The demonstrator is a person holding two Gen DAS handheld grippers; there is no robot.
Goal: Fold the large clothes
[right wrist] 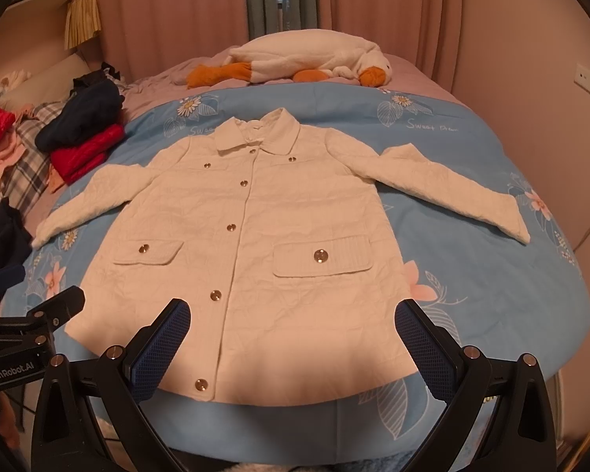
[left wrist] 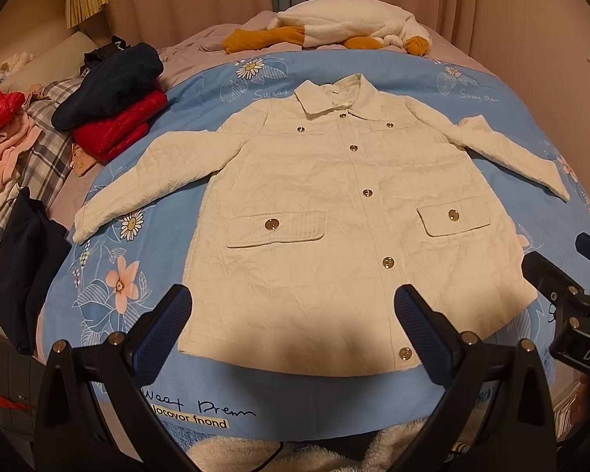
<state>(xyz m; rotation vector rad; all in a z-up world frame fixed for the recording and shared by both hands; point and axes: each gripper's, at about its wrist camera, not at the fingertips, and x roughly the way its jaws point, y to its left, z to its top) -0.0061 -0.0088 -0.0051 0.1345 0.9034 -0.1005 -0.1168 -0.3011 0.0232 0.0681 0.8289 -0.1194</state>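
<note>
A cream quilted jacket with gold buttons lies flat and face up on a blue flowered sheet, sleeves spread to both sides, collar at the far end. My left gripper hovers open above the jacket's hem, left of the button line. My right gripper hovers open above the hem, right of the button line. Neither holds anything. Each gripper's body shows at the edge of the other's view.
A stack of folded navy and red clothes sits at the left of the bed. More loose clothes lie further left. A white plush goose lies at the far end. Curtains hang behind.
</note>
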